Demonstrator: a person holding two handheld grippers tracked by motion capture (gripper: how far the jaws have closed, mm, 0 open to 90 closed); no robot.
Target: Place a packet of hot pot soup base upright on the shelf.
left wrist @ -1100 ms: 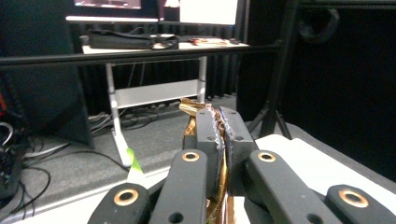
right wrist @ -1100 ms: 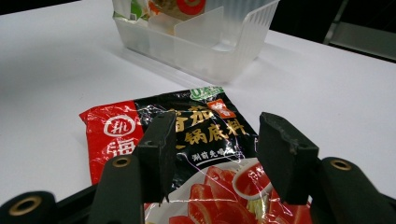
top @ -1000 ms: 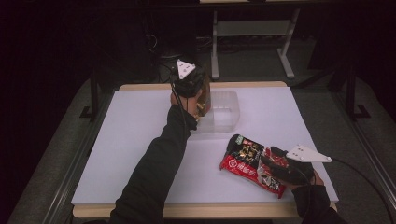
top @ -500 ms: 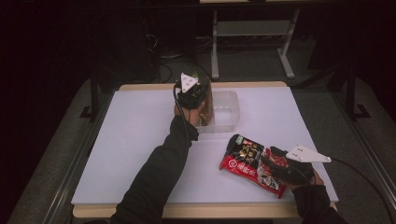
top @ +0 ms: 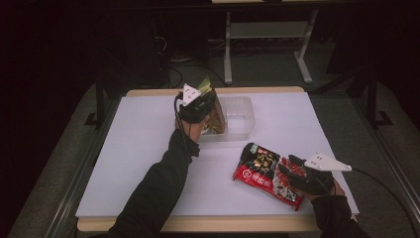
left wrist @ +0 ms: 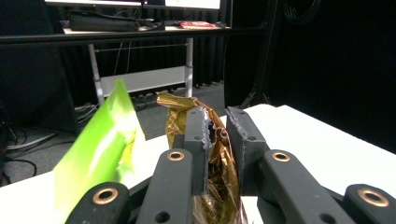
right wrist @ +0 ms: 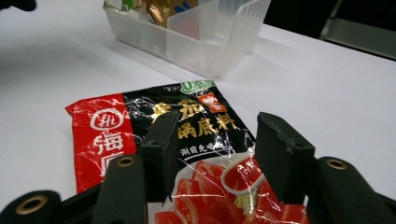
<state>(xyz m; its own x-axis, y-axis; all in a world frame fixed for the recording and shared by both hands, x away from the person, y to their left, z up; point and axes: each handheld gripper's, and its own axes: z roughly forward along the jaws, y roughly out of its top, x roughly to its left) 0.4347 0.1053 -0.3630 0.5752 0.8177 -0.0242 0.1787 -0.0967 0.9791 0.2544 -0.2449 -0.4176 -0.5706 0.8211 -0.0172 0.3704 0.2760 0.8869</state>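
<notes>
Lowered since the earlier frames, the left gripper (top: pixel 208 101) now sits down at the near-left end of the clear plastic bin (top: pixel 236 118), where a second ago it stood higher above it, and the gold packet (left wrist: pixel 212 163) has gone down into the bin with it. Its jaws have just been opening: in the left gripper view the crinkled gold foil stands between them, brushing the left one while a narrow gap shows at the right, so the grip looks released or nearly so. A green packet (left wrist: pixel 100 149) leans upright just beside the gold one, also in the bin. The right gripper (right wrist: pixel 210 154) rests low over the red and black sauce packet (top: pixel 267 173), which lies flat on the white table (top: pixel 138 148) near the front edge, well apart from the bin; its jaws are parted wide with the packet's glossy face beneath them, and I cannot tell whether the tips touch it. Judging by the look, these pouches are light, soft and slippery, the foil creasing readily and unlikely to stand without support. The flat sealed top edge seems the surest place to pinch; a grip on the bulging middle would probably slide or squash the contents.
</notes>
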